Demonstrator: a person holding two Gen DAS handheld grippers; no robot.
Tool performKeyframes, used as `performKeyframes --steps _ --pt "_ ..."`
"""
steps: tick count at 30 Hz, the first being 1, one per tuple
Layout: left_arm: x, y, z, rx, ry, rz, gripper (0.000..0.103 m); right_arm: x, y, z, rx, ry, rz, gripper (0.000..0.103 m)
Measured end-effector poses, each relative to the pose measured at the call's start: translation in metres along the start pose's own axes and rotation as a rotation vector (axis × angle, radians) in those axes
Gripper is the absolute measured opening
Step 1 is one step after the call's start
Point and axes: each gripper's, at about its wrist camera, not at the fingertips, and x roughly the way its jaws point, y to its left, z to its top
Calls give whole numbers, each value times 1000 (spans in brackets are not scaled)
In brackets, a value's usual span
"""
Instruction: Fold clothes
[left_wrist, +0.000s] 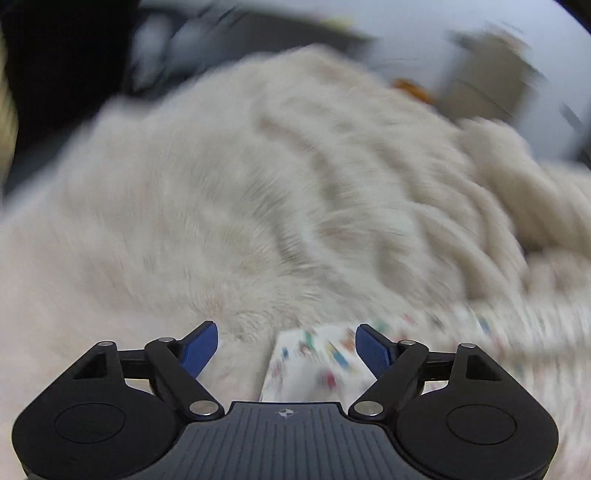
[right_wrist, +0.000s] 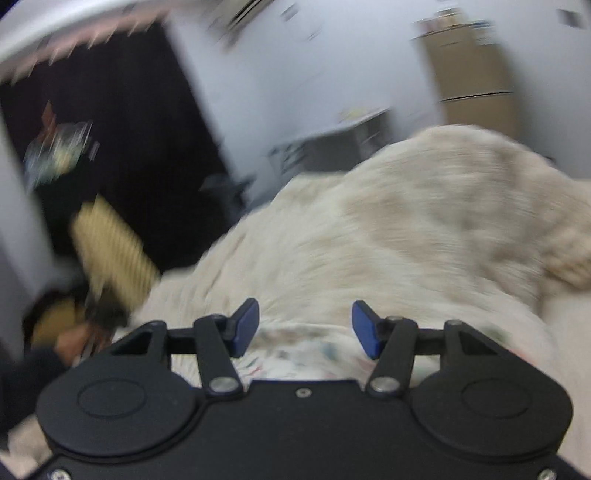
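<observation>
Both views are smeared by motion. A white garment with small coloured prints (left_wrist: 314, 365) lies between my left gripper's (left_wrist: 286, 326) blue pads, nearer the right one. The pads stand well apart and do not press it, so the gripper is open. A cream fluffy blanket (left_wrist: 221, 203) fills the surface beyond. In the right wrist view the same printed garment (right_wrist: 303, 350) shows just under my right gripper (right_wrist: 304, 304), whose blue pads also stand apart with nothing pinched: open. The cream blanket (right_wrist: 406, 229) rises in a mound ahead of it.
A cardboard box (right_wrist: 472, 62) stands against the pale wall at the back right; the same cardboard box (left_wrist: 487, 74) shows in the left view. A dark opening (right_wrist: 110, 129) lies at the left. A yellow striped sleeve (right_wrist: 110, 243) and a hand (right_wrist: 70, 343) are at the left edge.
</observation>
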Motion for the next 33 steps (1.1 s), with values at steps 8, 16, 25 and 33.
performKeyframes --steps 8,16,25,33 --pt "-38 -81 -57 596 -227 -55 11 193 67 44 -112 384 154 51" --pt "-97 -81 -111 755 -106 -272 53 244 113 24 -218 470 160 48" --pt "-55 -25 -57 219 50 -215 40 237 116 24 -221 461 144 49" --pt "-39 -37 -80 247 52 -207 0 252 109 21 -208 468 133 49"
